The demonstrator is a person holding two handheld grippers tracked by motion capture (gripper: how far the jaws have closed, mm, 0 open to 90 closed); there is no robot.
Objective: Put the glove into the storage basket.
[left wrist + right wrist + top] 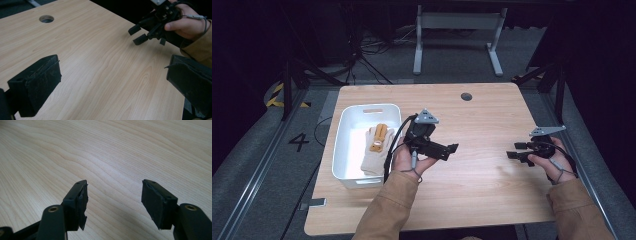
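Glove (375, 145) partly behind bin wall (343, 131), left claw (112, 82) cropped at btm

Table: light wood-grain rectangular table (482, 115), a round grey cable hole (466, 96) at its 12 o'clock edge.
Floor: grey carpet (452, 55); a painted black numeral 4 (298, 142) at 9 o'clock; yellow-black hazard tape (276, 95) at 10 o'clock.
Furniture: white metal desk frame (457, 35) at 12 o'clock.
Light: dim, dark surroundings.
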